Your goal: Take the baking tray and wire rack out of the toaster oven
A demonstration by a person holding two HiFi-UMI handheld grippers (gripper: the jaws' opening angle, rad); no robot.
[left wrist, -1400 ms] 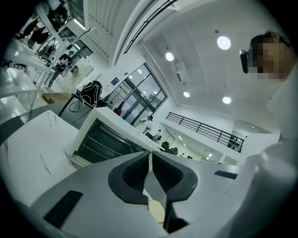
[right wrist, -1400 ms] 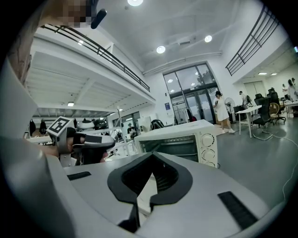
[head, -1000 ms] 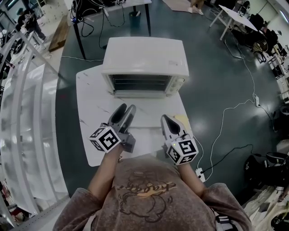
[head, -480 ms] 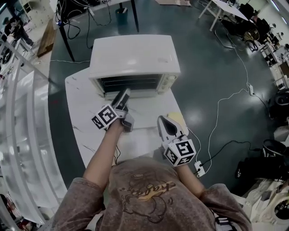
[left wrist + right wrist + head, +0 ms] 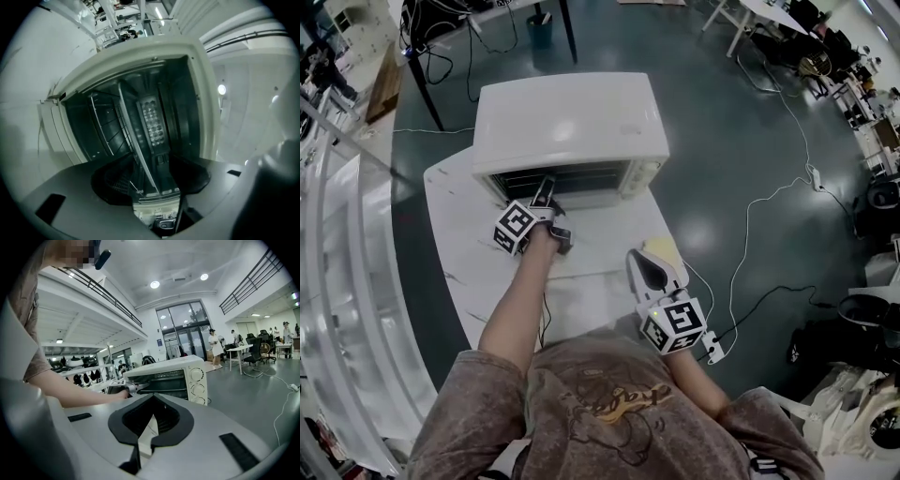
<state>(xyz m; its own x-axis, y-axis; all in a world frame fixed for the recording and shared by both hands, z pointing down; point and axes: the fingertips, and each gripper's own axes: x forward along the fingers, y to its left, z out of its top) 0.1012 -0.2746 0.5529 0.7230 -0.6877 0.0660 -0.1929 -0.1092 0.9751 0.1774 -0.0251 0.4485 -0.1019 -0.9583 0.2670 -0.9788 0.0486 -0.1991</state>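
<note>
The white toaster oven [image 5: 570,120] stands at the far side of the table with its door [image 5: 591,200] folded down. Wire shelves [image 5: 581,175] show in its dark mouth. My left gripper [image 5: 546,184] reaches level into that mouth, rolled onto its side. In the left gripper view a pale shelf edge [image 5: 133,133] runs between the jaws of the left gripper [image 5: 152,180], with wire bars [image 5: 101,126] beside it. Those jaws have just been closing and still stand apart, off the edge. My right gripper [image 5: 639,255] rests shut and empty over the table's near right; the right gripper [image 5: 152,397] faces the oven [image 5: 173,376].
The white marbled table [image 5: 473,272] carries a pale yellow object [image 5: 667,251] by my right gripper. A cable and power strip [image 5: 712,349] lie on the floor to the right. A glass railing [image 5: 337,281] runs along the left.
My left gripper has travelled from the middle of the table forward to the oven mouth, sinking and rolling as it went. My right gripper has stayed where it was.
</note>
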